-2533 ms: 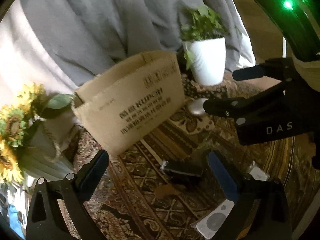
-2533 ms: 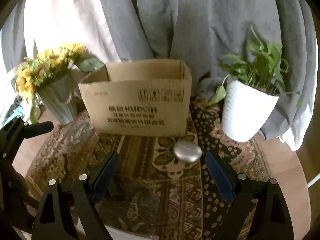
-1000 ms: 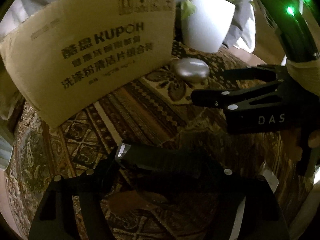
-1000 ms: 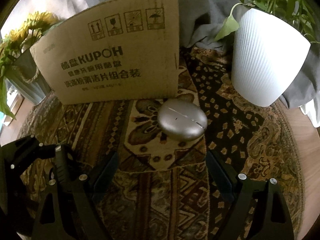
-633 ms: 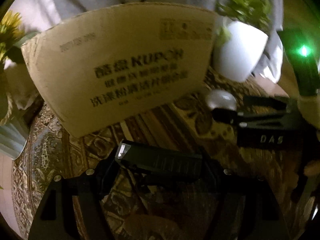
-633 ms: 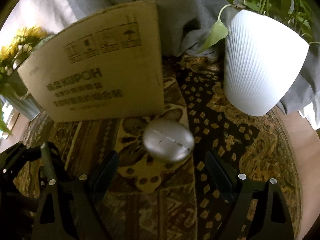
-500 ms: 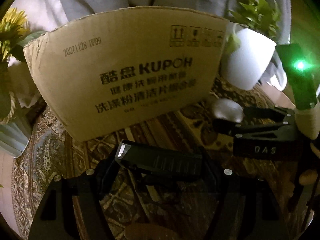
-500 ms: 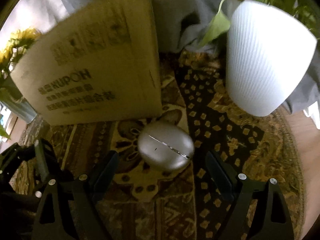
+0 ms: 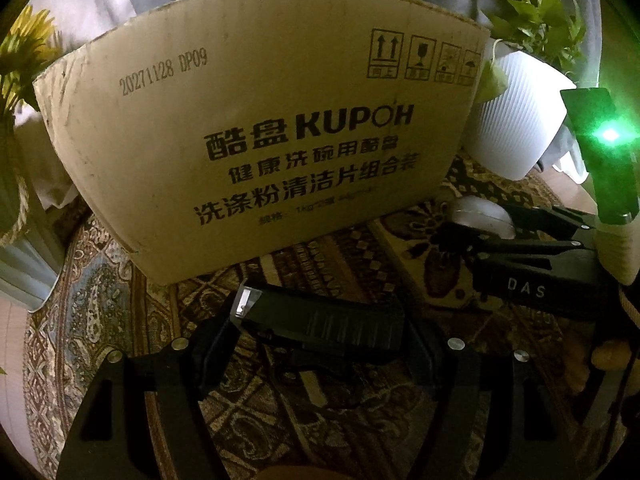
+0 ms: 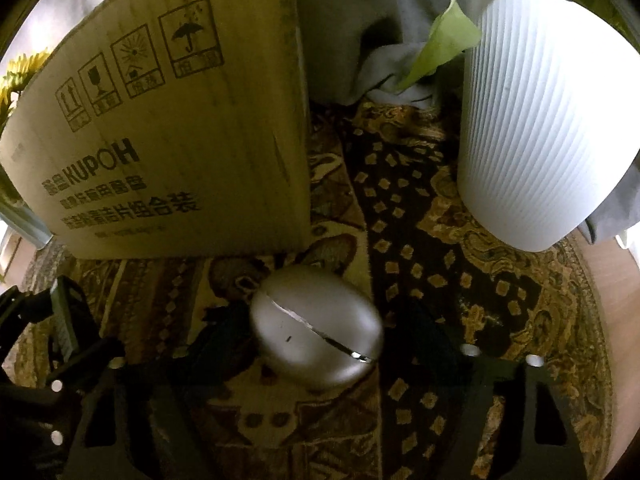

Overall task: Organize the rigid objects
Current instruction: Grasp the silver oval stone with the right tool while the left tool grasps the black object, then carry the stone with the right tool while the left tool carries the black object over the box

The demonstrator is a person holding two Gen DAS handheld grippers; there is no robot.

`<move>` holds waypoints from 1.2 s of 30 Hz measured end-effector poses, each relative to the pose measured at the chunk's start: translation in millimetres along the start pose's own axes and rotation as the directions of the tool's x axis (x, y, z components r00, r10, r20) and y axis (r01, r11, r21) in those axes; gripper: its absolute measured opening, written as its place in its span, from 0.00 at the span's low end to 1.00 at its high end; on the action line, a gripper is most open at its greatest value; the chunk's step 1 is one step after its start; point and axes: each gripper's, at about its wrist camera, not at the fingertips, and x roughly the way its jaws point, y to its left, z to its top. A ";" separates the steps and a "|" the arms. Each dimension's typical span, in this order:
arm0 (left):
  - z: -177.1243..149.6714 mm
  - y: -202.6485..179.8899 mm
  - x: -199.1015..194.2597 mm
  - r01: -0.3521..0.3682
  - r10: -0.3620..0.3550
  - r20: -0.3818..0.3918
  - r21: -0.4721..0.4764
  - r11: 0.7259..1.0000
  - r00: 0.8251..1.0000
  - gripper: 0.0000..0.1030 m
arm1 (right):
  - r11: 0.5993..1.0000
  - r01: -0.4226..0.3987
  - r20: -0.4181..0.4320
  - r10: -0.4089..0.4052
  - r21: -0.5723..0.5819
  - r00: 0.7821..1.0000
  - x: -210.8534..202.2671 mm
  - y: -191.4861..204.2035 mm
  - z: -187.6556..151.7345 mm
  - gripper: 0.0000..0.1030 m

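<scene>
My left gripper [image 9: 320, 340] is shut on a flat black device with a ribbed top [image 9: 320, 324] and holds it above the patterned cloth, in front of the open cardboard box [image 9: 260, 140]. My right gripper [image 10: 316, 336] has closed in on a silver oval case [image 10: 316, 324], its fingers [image 10: 208, 340] at the case's sides. The same case shows in the left wrist view [image 9: 480, 216] between the right gripper's fingers. The box stands just behind and left of the case in the right wrist view [image 10: 168, 140].
A white ribbed plant pot [image 10: 548, 128] stands at the right of the box, also in the left wrist view [image 9: 516, 120]. Sunflowers in a vase [image 9: 20, 80] stand at the left. Grey curtains hang behind. A patterned cloth [image 10: 460, 248] covers the round table.
My left gripper closed on the black device and raised it toward the box. My right gripper moved down onto the silver case and its fingers closed in around it.
</scene>
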 end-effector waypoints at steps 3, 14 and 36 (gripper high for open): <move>0.1 0.0 -1.3 0.006 -0.006 0.005 -0.005 1.000 1.000 0.71 | 1.000 -0.002 0.004 0.002 -0.006 1.000 -0.3 -0.3 1.3 0.60; 3.5 6.5 -32.2 -0.007 0.009 0.058 -0.037 0.999 0.998 0.71 | 1.000 -0.020 0.044 0.021 -0.007 0.999 -40.3 7.6 0.6 0.60; 28.1 14.5 -140.6 -0.094 0.105 0.278 -0.053 0.994 0.955 0.71 | 0.997 -0.057 0.237 0.066 -0.045 0.969 -151.4 42.1 25.4 0.60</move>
